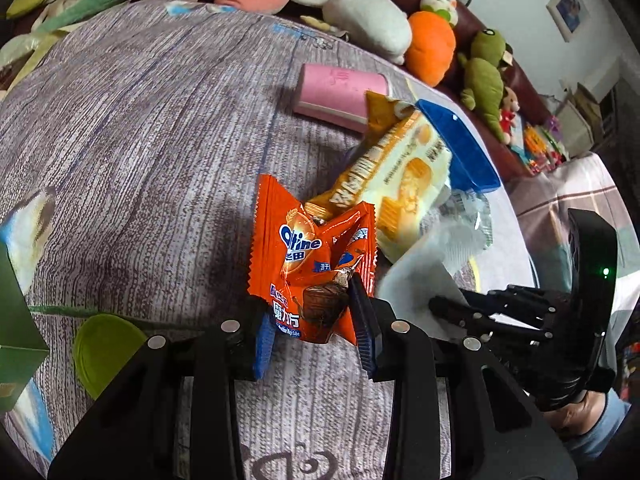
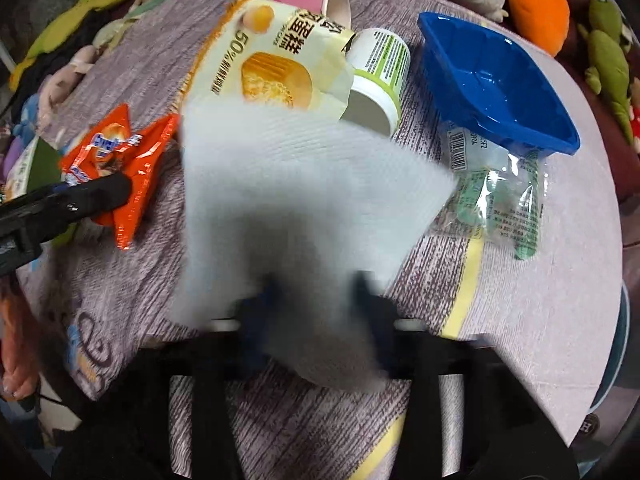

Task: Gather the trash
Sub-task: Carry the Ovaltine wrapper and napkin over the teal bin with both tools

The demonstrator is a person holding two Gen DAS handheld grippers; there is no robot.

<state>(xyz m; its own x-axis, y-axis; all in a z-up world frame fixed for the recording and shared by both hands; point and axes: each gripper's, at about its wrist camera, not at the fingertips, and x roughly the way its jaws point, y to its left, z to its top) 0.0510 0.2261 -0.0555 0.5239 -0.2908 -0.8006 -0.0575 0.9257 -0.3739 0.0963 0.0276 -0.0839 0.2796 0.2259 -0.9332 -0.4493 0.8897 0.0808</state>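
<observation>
My left gripper [image 1: 314, 326] is shut on an orange Ovaltine snack wrapper [image 1: 316, 256], which also shows in the right wrist view [image 2: 128, 168]. My right gripper [image 2: 320, 312] is shut on a white paper towel [image 2: 300, 200] that is blurred and covers its fingers; the towel also shows in the left wrist view [image 1: 416, 280]. A yellow-white cake wrapper [image 2: 276, 64] lies behind the towel, next to a tipped white-and-green cup [image 2: 380, 76]. A clear plastic bag [image 2: 496, 196] lies in front of a blue plastic bin [image 2: 492, 84].
A pink paper cup [image 1: 340, 94] lies on the round table with the grey-purple cloth [image 1: 140, 140]. A green lid [image 1: 104, 350] and a green box [image 1: 16, 312] sit at the left. Plush toys [image 1: 368, 20] line the sofa behind.
</observation>
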